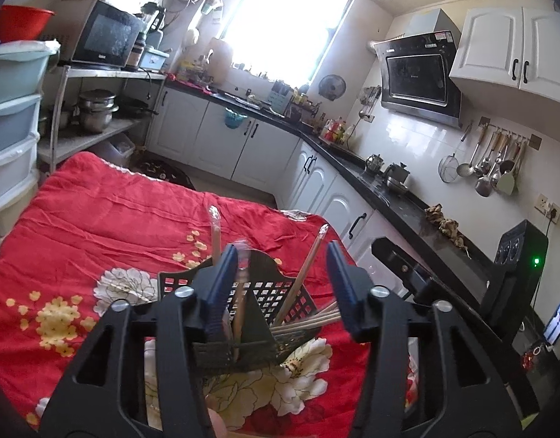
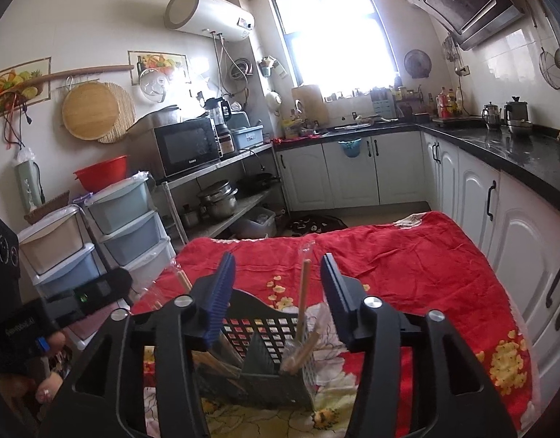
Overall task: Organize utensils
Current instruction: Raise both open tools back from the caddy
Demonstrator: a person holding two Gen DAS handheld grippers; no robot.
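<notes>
A black plastic lattice caddy [image 1: 243, 314] stands on the surface's crumpled red floral cloth [image 1: 108, 226], holding wooden chopsticks [image 1: 301, 281] in clear wrappers. Both the left claw [image 1: 280, 284] and the right claw [image 2: 278, 297] hover spread wide around it, ribbed blue pads [image 2: 221, 303] gripping nothing.

Below my jaws I see a table under a red floral cloth [image 1: 134, 211]. On the cloth stands a dark plastic lattice utensil basket [image 1: 265, 292] holding wooden chopsticks [image 1: 301, 284].
</notes>
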